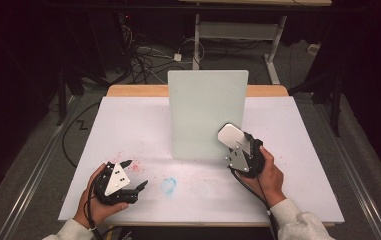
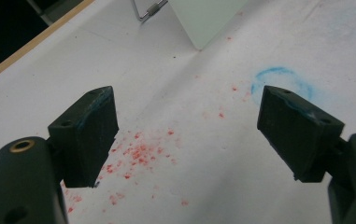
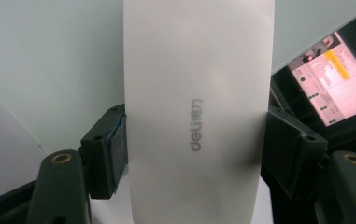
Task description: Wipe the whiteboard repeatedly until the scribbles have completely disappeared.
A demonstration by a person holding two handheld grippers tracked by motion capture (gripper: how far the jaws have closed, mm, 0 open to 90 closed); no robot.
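While the left gripper (image 1: 137, 176) rests on the desk (image 1: 128, 120) with fingers spread, the right gripper (image 1: 234, 141) pinches a white eraser (image 1: 230, 135) before the upright board (image 1: 205, 110).

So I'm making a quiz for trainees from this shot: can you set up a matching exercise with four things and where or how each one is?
Things:
1. white oblong plastic eraser
2. pale green upright board
3. blue chalk ring
4. left gripper

States:
A. open, over red specks
B. stands mid-table
C. clamped in the right gripper
D. drawn on the white table cover

Pairs: 1-C, 2-B, 3-D, 4-A
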